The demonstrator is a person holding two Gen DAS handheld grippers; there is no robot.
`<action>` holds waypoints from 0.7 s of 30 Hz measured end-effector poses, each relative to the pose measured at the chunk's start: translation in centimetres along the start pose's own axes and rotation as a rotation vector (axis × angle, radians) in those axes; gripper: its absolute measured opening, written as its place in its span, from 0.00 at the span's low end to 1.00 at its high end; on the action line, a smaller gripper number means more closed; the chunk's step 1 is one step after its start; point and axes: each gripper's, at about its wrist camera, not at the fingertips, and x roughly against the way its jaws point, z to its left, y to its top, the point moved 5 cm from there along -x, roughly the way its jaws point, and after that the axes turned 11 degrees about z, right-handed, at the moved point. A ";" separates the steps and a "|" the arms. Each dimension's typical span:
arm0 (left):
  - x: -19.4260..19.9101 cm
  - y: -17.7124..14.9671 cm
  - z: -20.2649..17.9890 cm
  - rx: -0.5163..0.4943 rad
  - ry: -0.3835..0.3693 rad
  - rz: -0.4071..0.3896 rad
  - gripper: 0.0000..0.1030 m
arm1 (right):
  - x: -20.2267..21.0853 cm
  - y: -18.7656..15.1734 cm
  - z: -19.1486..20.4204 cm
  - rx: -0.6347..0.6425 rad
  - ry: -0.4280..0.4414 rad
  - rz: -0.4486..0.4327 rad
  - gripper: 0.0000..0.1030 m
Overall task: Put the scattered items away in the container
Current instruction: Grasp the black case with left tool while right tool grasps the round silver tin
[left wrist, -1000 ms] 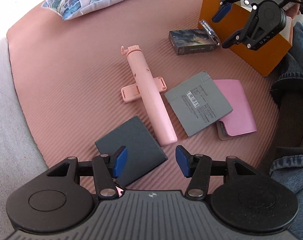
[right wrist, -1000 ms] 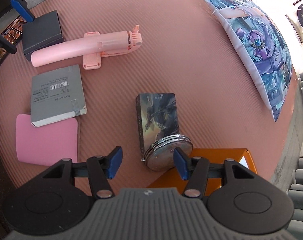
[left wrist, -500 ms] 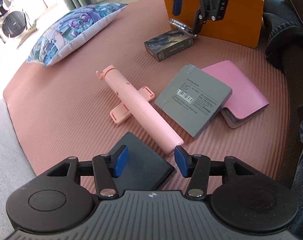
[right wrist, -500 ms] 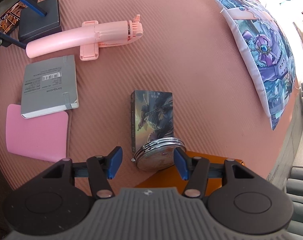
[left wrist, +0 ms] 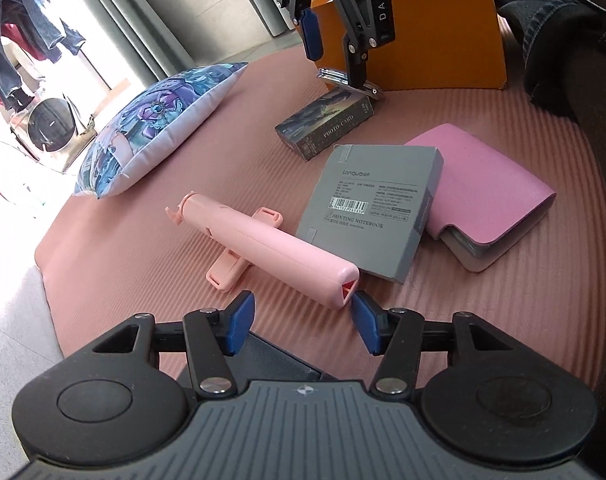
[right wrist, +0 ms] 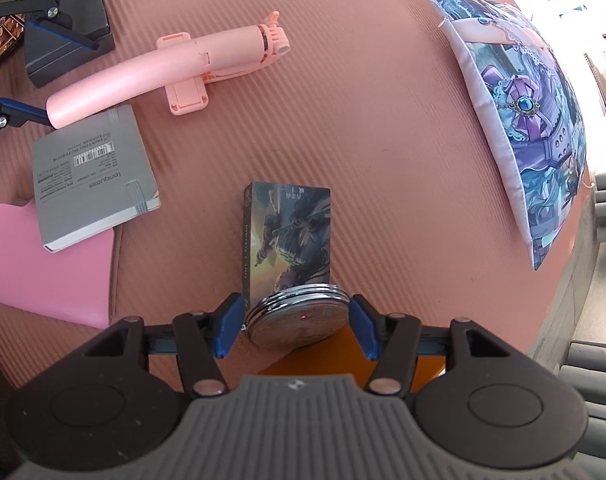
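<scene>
right claw parted, straddling the round silver compact mirror without clamping it, mirror propped on the near end of the photo card box and against the orange container. left claw also parted, jaws just widened, gripping nothing; rounded end of the pink selfie stick just beyond its tips, dark flat box beneath. grey notebook overlapping pink wallet, right of the stick on the pink mat.
</scene>
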 end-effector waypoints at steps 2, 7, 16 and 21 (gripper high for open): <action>-0.1 -0.2 0.1 0.029 0.000 -0.007 0.64 | 0.2 -0.2 -0.1 -0.001 -0.002 -0.006 0.60; -0.3 -0.4 0.6 0.100 -0.002 -0.007 0.75 | 0.5 -0.4 -0.4 -0.011 -0.011 -0.011 0.61; 0.2 -0.2 0.7 0.057 0.028 -0.004 0.78 | 0.7 -0.3 -0.6 -0.006 -0.021 -0.022 0.63; 0.6 0.1 1.1 0.081 0.020 0.007 0.78 | 0.8 0.1 -0.6 -0.009 -0.023 -0.034 0.63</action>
